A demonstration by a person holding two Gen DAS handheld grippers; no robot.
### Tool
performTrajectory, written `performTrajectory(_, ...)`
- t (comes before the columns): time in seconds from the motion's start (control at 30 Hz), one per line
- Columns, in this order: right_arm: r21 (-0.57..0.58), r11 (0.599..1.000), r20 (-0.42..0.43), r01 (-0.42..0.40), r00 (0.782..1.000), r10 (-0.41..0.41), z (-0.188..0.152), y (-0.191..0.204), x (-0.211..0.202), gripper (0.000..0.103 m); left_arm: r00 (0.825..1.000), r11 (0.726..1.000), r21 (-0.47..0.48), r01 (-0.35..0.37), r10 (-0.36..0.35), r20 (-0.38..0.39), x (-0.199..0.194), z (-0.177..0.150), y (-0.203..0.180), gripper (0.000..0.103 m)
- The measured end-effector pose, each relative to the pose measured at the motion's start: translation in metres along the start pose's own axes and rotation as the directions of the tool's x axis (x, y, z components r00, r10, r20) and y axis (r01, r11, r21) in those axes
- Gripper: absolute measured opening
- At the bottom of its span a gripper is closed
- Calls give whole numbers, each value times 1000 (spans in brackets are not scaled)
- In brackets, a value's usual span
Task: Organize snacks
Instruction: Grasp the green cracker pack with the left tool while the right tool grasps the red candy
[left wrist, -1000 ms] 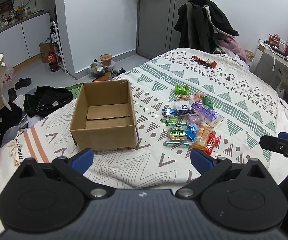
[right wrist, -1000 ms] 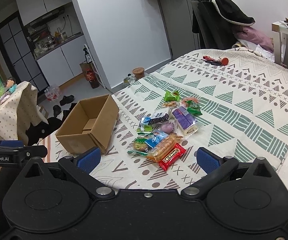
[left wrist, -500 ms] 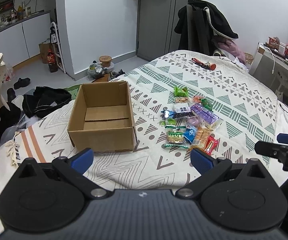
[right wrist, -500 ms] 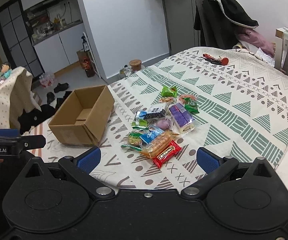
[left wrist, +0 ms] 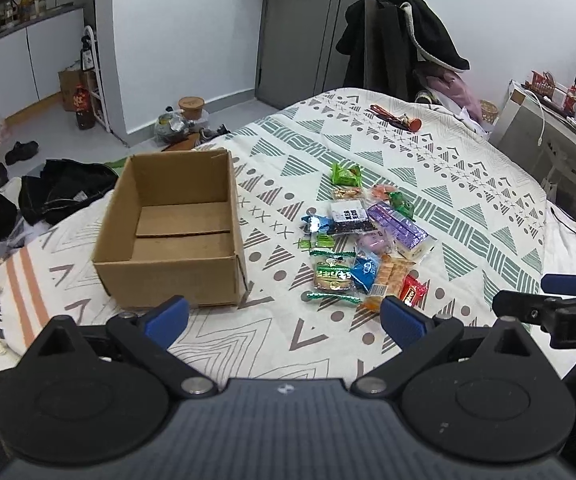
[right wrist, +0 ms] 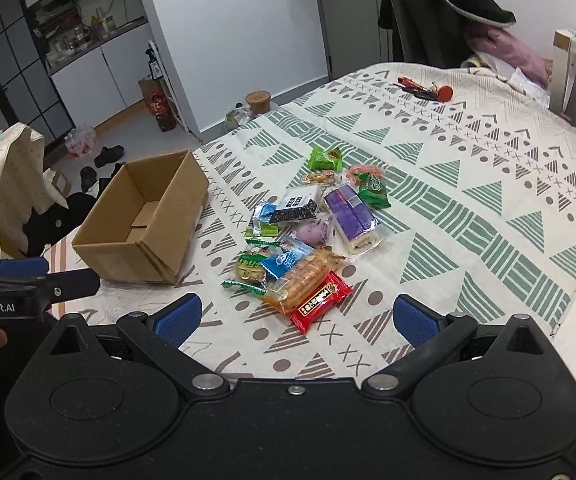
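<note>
Both grippers have advanced toward the snack pile [right wrist: 308,236]; left gripper [left wrist: 283,316] and right gripper [right wrist: 294,316] gape wide, empty. Approach step: next, apparently, pinch the red packet [right wrist: 319,301] for the cardboard box [left wrist: 167,240].

A bed [left wrist: 468,184] covered with a white spread patterned in green and grey triangles carried everything. An open cardboard box [left wrist: 175,236] sat upright toward its left side. Just right of the box lay a loose pile of snack packets [left wrist: 362,246], several touching or overlapping, a red packet [right wrist: 318,302] nearest the front. Far back lay a small red-and-black item [left wrist: 398,118].
</note>
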State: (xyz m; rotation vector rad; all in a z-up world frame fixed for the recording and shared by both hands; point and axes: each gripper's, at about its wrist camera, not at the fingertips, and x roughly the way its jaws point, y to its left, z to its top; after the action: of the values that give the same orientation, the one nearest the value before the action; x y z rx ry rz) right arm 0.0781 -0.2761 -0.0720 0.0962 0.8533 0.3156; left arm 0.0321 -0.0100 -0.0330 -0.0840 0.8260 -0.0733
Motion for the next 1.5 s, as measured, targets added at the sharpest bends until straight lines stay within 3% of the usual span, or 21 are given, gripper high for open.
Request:
performTrajectory(0.17,57,998,-23,-4,1000,5,7,-8,11,100,1000,1000,5,21,-21,3,13,6,-5,102)
performTrajectory(0.57,209,978,-68,-10,997,24,18,-32,50,82,997,998,22,66,-65,-41,57,18,-23,98)
performTrajectory(0.73,304,952,-112,-33,991,70,15,-49,72,71,994,996,33,79,-76,-75,81,22,-29,91)
performTrajectory(0.87,323,946,-144,22,989,26,11,-56,86,62,989,995,30,98,-94,-113,102,26,-32,83)
performTrajectory(1.07,374,926,-200,46,979,32,6,-67,108,53,981,993,40,108,-101,-165,134,30,-38,75)
performTrajectory(1.5,382,920,-278,89,960,23,3,-60,149,51,954,990,52,132,-112,-277,196,27,-41,71)
